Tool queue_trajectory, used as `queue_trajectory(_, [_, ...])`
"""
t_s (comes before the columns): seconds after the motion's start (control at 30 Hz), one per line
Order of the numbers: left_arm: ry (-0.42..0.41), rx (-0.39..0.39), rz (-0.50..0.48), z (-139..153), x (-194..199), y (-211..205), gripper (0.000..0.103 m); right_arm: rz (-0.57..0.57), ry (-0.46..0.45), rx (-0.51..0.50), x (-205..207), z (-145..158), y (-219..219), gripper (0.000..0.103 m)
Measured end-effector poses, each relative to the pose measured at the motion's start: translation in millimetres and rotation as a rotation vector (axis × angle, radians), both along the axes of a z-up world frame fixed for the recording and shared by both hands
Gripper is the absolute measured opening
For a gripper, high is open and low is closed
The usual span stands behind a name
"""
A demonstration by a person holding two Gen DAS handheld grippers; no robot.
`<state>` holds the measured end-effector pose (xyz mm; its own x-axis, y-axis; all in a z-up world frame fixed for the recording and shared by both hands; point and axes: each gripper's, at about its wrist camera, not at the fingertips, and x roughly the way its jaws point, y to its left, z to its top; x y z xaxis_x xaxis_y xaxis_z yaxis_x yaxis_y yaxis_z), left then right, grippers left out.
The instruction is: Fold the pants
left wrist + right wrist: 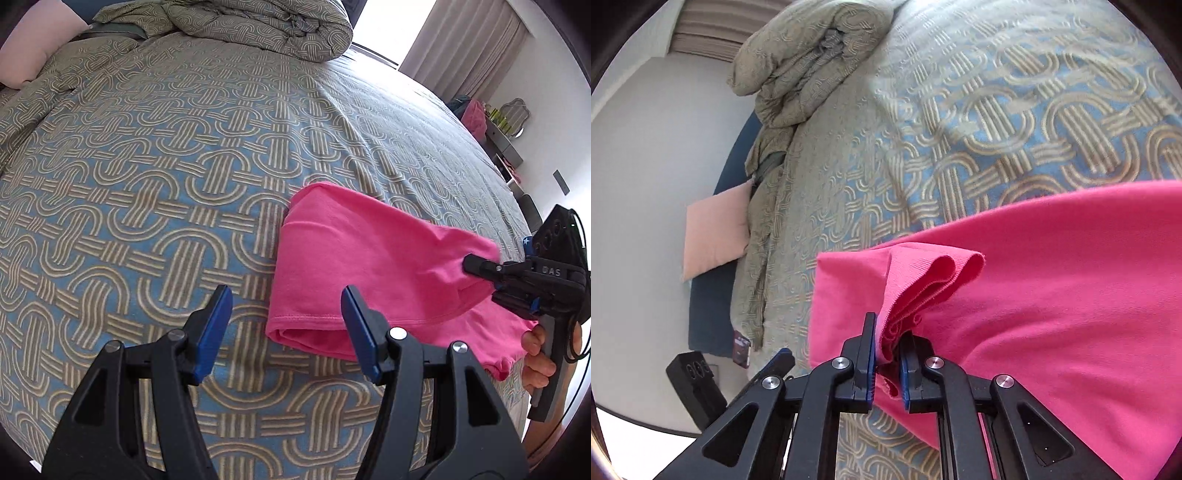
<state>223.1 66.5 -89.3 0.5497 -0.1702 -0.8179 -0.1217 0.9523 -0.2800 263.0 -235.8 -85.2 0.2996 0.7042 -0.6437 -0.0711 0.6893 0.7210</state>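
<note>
Right, pink pants (pixel 354 266) lie folded over on the bed (pixel 147 177), near its front edge, w/ one end lifted off the cover. Right tongs (pixel 888 365) are pressed together on a bunched ribbed hem of the pants, fabric crumpled btwn the blue pads; seen from the left cam they (pixel 471 264) bite the far right corner. Left tongs (pixel 286 332) hang spread wide, nothing btwn them, just beside the pants' left fold & above the patterned cover. Rolled duvet (pixel 258 26) sits at the head of the bed, pale pink pillow (pixel 716 232) next to it. Curtain (pixel 465 48) by the bright window.
</note>
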Motion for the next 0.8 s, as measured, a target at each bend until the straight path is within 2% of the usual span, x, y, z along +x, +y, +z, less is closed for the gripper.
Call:
queue_trajectory(0.13, [-0.001, -0.013, -0.012, 1, 1, -3, 0.062, 0.012, -0.129, -0.061, -19, 42, -17, 0.009])
queue_trajectory(0.2, [0.004, -0.018, -0.022, -1, 1, -7, 0.063, -0.006, -0.125, -0.106, -25, 46, -33, 0.009])
queue_trajectory(0.33, [0.024, -0.011, -0.051, -7, 4, -18, 0.063, -0.063, -0.032, -0.211, -31, 23, -61, 0.01])
queue_trajectory(0.4, [0.036, -0.007, -0.068, -10, 4, -25, 0.063, -0.066, 0.052, -0.226, -34, 4, -73, 0.012])
queue_trajectory(0.47, [0.045, -0.003, -0.082, -12, 5, -29, 0.063, -0.067, 0.095, -0.222, -38, -10, -82, 0.013])
queue_trajectory(0.53, [0.052, -0.001, -0.094, -13, 5, -32, 0.063, -0.076, 0.102, -0.224, -41, -16, -87, 0.017])
queue_trajectory(0.7, [0.066, 0.002, -0.109, -16, 7, -38, 0.063, -0.118, 0.093, -0.181, -37, -16, -92, 0.018])
queue_trajectory(0.8, [0.071, 0.003, -0.111, -18, 6, -40, 0.063, -0.124, 0.018, -0.168, -37, 2, -90, 0.018])
